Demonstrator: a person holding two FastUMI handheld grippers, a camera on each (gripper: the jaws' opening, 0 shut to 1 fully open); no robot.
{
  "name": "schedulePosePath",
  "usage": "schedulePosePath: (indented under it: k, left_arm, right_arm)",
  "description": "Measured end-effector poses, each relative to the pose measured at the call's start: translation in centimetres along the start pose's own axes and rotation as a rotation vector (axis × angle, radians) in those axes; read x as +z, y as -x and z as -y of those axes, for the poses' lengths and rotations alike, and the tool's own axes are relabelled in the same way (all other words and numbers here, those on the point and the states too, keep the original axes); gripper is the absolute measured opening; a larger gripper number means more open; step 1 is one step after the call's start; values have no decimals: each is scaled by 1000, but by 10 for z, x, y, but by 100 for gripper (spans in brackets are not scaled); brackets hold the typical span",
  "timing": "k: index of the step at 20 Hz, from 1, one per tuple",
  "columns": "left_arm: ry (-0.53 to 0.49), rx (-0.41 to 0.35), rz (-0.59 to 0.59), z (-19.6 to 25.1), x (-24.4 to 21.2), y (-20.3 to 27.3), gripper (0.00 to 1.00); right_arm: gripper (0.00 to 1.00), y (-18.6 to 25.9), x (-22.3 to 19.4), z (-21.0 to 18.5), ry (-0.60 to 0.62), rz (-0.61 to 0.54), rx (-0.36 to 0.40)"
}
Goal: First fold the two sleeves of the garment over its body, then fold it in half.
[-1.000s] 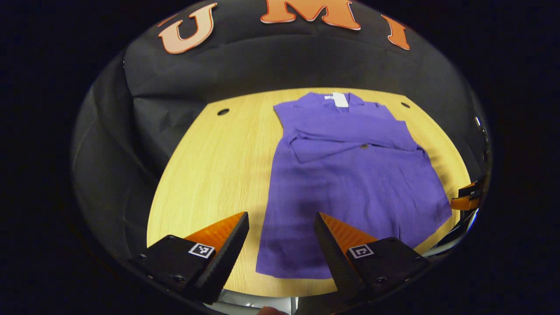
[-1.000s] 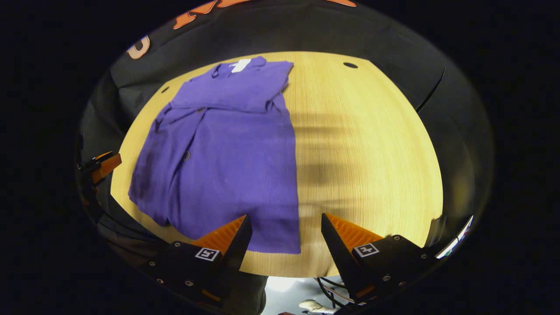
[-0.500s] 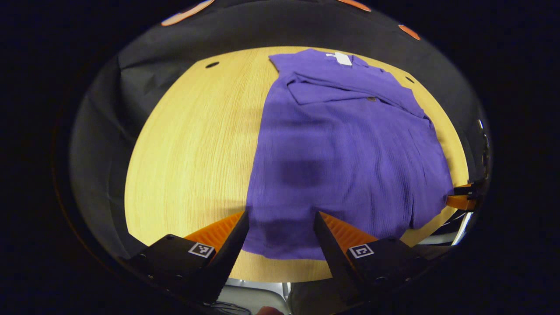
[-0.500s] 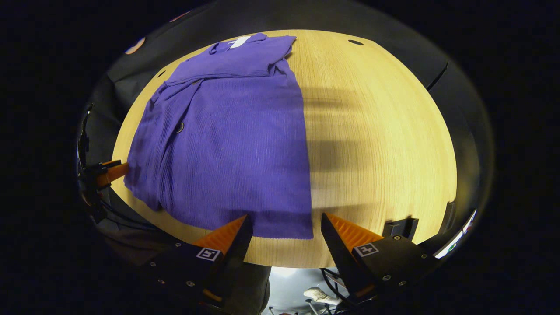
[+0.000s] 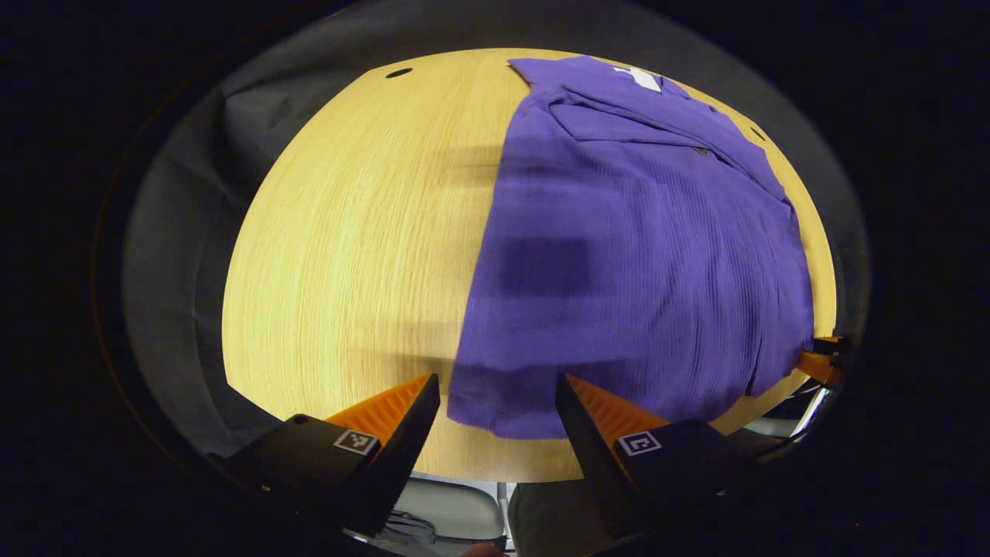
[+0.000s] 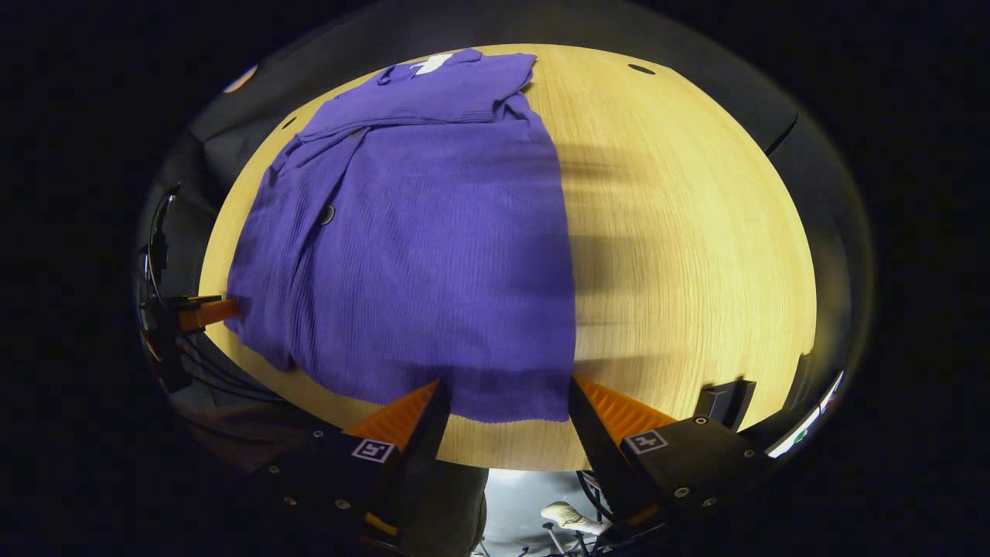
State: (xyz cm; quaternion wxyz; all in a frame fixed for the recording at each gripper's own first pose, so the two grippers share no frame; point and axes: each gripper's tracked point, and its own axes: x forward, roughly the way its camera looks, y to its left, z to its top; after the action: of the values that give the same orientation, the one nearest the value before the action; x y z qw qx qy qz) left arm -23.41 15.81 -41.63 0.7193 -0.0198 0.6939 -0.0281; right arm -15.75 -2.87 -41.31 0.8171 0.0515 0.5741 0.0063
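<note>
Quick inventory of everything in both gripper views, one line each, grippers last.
Shirt: 1, purple, flat on the table, sleeves folded over the body, hem at the near edge.
Label: 1, white, at the shirt's collar, far end.
Button: 1, dark, on the shirt's front.
Table: 1, light wood, under the shirt, small dark holes near the far corners.
Booth cloth: 1, black, behind and beside the table.
Left gripper: 1, open, fingers astride the shirt's near hem corner.
Right gripper: 1, open, fingers astride the hem's other corner.
</note>
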Motion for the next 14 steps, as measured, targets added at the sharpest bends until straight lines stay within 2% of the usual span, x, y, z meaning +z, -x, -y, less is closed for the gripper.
schedulePosePath:
  k: [4, 6, 7, 8, 9, 10, 12, 13, 14]
  left_arm:
    - [30, -14, -27, 4, 13, -6, 98]
    - [18, -46, -41, 16, 23, -11, 100]
    - [7, -54, -40, 22, 30, -12, 98]
    - [-16, -63, -53, 29, 36, -16, 90]
    - [-35, -74, -55, 37, 44, -17, 86]
    - [-46, -90, -59, 47, 52, -21, 70]
    - [-65, -100, -70, 61, 70, -28, 39]
    - [-76, -109, -76, 68, 81, -32, 34]
    - [-76, -115, -82, 74, 92, -35, 25]
  right_arm:
    - [91, 0, -2, -1, 11, -14, -7]
    - [86, -1, -2, -2, 11, -25, -11]
    - [81, -1, -3, -4, 11, -30, -7]
    - [77, -1, -5, -8, 7, -36, 6]
    - [69, -1, -5, -10, -2, -38, 16]
    - [54, -2, -8, -15, -23, -47, 38]
    - [48, -2, -10, -19, -76, -49, 63]
    - [38, -3, -7, -21, -110, -45, 77]
    - [33, -3, -6, -24, -144, -43, 99]
